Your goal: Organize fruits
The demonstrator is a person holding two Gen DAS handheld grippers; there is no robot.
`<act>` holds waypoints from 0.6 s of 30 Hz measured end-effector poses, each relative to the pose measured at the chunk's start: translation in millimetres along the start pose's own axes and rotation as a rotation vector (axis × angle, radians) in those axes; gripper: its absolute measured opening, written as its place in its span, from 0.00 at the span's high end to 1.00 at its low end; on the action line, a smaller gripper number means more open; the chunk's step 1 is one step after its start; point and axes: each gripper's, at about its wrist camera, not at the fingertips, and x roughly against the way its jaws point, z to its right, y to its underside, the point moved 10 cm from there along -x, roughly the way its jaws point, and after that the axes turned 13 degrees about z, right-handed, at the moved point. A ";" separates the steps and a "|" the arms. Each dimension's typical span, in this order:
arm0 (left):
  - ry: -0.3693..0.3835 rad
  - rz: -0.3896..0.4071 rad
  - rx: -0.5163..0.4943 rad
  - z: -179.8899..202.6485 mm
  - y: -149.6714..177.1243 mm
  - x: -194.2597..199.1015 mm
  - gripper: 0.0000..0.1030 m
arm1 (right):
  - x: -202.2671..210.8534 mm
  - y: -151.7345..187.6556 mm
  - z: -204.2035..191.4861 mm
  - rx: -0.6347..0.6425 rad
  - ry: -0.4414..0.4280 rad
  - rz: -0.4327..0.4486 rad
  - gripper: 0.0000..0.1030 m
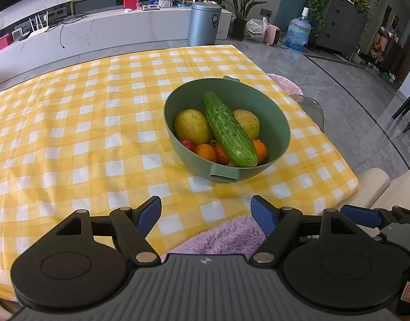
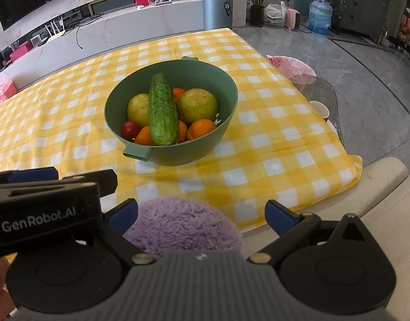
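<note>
A green bowl [image 1: 279, 123] stands on the yellow checked tablecloth [image 1: 71, 133]. In it lie a cucumber [image 1: 227, 128], two yellow-green pears [image 1: 192, 125], several oranges [image 1: 206, 152] and a small red tomato [image 1: 187, 143]. The bowl [image 2: 226, 93] with the cucumber [image 2: 163, 109] also shows in the right wrist view. My left gripper [image 1: 206, 214] is open and empty, short of the bowl over the near table edge. My right gripper [image 2: 202, 215] is open and empty, to the right of the left one, also short of the bowl.
A purple fluffy cushion [image 2: 183, 227] lies under both grippers at the near edge. A pink cloth [image 2: 293, 65], a glass table corner [image 2: 325, 91] and a paper cup [image 2: 320, 109] sit to the right. A beige seat [image 2: 379, 187] is at the right front.
</note>
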 end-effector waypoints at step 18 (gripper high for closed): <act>-0.003 -0.002 0.002 -0.1 0.9 0.0 0.14 | 1.4 -1.7 -1.2 0.006 0.008 0.013 0.05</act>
